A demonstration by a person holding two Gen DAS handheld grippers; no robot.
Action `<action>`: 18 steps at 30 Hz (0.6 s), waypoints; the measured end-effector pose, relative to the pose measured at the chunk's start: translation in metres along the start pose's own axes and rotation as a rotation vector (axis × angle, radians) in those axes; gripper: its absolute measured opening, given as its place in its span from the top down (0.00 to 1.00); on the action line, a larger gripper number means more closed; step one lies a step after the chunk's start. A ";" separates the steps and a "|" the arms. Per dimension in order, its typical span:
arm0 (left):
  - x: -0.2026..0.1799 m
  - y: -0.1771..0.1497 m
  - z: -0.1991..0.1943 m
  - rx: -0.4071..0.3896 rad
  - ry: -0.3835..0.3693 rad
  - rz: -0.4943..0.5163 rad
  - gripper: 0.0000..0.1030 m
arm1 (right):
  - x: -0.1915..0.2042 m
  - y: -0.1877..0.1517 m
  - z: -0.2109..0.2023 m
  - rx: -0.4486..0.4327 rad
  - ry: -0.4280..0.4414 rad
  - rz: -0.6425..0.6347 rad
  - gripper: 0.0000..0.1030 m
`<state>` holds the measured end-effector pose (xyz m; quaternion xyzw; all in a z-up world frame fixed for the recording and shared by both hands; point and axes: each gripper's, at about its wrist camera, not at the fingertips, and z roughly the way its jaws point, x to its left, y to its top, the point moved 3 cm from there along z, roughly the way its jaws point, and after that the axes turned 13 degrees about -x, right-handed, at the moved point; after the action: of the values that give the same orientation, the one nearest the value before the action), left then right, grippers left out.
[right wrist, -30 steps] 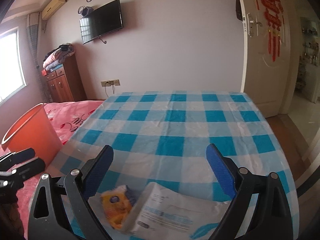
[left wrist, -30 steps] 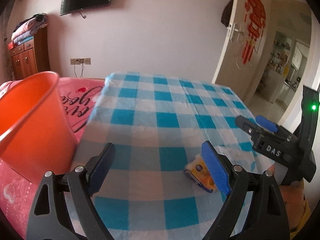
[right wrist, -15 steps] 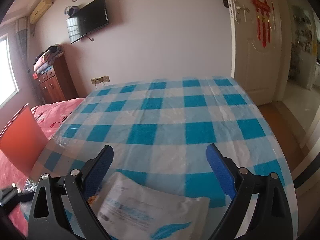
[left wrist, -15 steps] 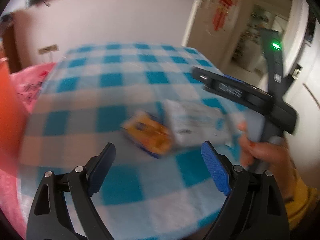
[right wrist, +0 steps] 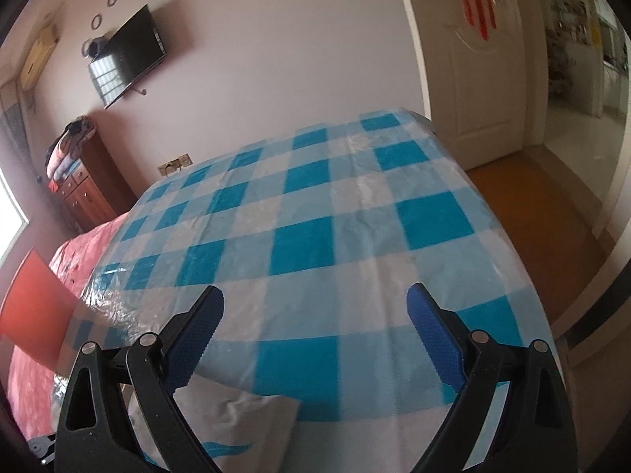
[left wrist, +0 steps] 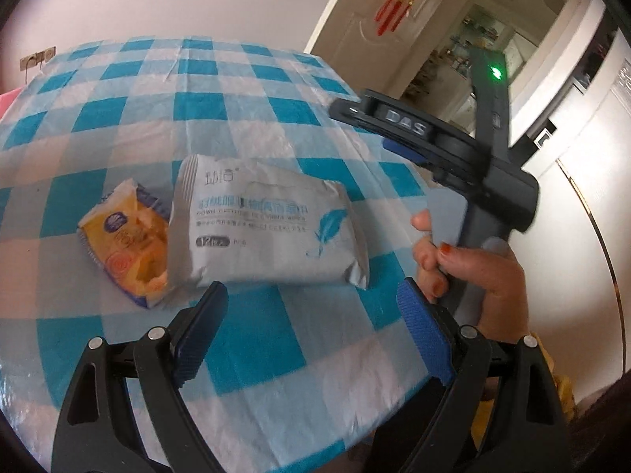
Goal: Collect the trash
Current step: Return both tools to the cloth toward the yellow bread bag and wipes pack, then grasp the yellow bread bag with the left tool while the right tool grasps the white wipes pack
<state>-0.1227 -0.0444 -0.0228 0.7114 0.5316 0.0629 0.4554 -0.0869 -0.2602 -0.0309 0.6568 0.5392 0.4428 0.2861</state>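
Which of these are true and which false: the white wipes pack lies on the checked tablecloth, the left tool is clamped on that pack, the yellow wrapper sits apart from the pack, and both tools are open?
1. The white rectangular plastic wipes pack lies on the blue and white checked tablecloth. True.
2. The left tool is clamped on that pack. False: its fingers stand apart with the pack beyond them, unheld.
3. The crumpled yellow plastic snack wrapper sits apart from the pack. False: it lies right against the pack's end, partly tucked under it.
4. Both tools are open. True: the right tool also holds nothing.
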 end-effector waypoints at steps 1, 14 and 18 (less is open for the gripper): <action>0.000 0.002 0.003 0.000 0.005 -0.002 0.14 | -0.004 0.000 0.000 0.002 -0.003 0.010 0.10; -0.009 0.043 0.061 -0.030 0.034 0.030 0.14 | -0.049 0.014 -0.005 -0.020 -0.024 0.119 0.10; -0.015 0.050 0.068 -0.033 0.038 0.048 0.14 | -0.063 0.015 -0.006 -0.013 -0.032 0.170 0.10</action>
<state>-0.0548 -0.0978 -0.0201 0.7149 0.5219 0.0963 0.4553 -0.0868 -0.3256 -0.0330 0.7055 0.4738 0.4584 0.2600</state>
